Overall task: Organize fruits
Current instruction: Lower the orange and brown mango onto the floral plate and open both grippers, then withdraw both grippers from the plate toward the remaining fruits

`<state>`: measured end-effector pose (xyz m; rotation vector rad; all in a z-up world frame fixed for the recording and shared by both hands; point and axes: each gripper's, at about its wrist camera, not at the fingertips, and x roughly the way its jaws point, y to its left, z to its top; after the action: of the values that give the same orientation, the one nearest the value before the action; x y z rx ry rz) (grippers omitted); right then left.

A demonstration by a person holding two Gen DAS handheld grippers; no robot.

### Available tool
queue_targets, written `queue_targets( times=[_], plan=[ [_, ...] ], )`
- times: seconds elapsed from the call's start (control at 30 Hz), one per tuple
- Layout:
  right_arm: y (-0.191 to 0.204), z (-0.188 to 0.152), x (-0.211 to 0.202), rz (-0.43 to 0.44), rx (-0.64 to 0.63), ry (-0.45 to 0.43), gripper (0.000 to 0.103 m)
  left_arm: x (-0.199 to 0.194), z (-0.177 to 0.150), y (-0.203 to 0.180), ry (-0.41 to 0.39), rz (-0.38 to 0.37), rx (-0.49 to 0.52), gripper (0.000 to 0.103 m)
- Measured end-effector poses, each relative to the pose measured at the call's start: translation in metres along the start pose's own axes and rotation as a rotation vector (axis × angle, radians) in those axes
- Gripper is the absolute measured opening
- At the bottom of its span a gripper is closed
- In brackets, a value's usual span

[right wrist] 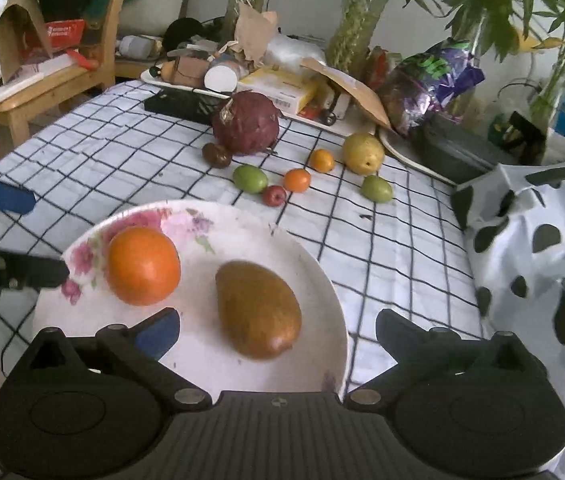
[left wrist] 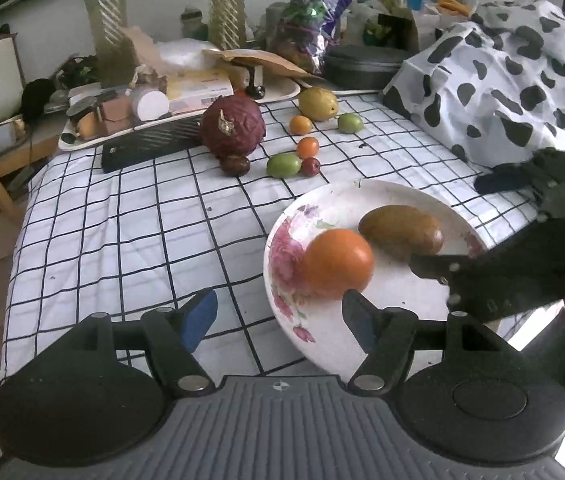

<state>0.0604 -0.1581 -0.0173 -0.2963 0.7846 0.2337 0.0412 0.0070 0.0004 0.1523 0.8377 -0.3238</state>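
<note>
A white floral plate (left wrist: 322, 344) (right wrist: 198, 360) holds a big orange fruit (left wrist: 338, 264) (right wrist: 143, 266) and a brown oval fruit (left wrist: 401, 230) (right wrist: 258, 310). My right gripper (right wrist: 278, 332) (left wrist: 460, 224) stands wide open astride the brown fruit, which lies free on the plate. My left gripper (left wrist: 278, 316) (right wrist: 22, 236) is open across the plate's left rim, one finger close to the orange fruit, pressing on nothing. Farther back on the checked cloth lie a yellow pear (left wrist: 317, 103) (right wrist: 363, 153), two small oranges (left wrist: 307, 147), two green fruits (left wrist: 283, 165), a small red fruit (left wrist: 311, 166) and a dark brown one (left wrist: 235, 165).
A purple cabbage (left wrist: 232, 126) (right wrist: 245, 123) sits behind the small fruits. Cluttered trays (left wrist: 82, 142), boxes, a foil bag (right wrist: 430, 84) and plant stems line the far edge. A cow-print cloth (left wrist: 502, 80) (right wrist: 542, 260) is heaped at the right. A wooden chair (right wrist: 42, 92) stands beyond the table's left side.
</note>
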Motion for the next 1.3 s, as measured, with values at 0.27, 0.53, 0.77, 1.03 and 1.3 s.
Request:
queue_targets(
  times=[0.27, 0.53, 0.77, 1.03, 1.3],
  plan=[
    [-0.003, -0.016, -0.019, -0.054, 0.071, 0.018, 0.103, -0.005, -0.002, -0.01, -0.004, -0.006, 0.018, 0.068],
    [-0.013, -0.025, -0.026, -0.086, 0.159, 0.055, 0.103, -0.004, 0.001, -0.014, 0.005, -0.005, 0.034, 0.068],
    [-0.022, -0.023, -0.022, -0.09, 0.183, 0.073, 0.103, -0.006, 0.005, -0.017, 0.003, -0.029, 0.016, 0.068],
    [-0.029, -0.028, -0.02, -0.115, 0.215, 0.083, 0.103, -0.001, 0.001, -0.02, 0.021, -0.047, 0.049, 0.068],
    [-0.035, -0.034, -0.03, -0.119, 0.271, 0.038, 0.103, -0.005, -0.001, -0.019, -0.007, -0.054, 0.052, 0.068]
  ],
)
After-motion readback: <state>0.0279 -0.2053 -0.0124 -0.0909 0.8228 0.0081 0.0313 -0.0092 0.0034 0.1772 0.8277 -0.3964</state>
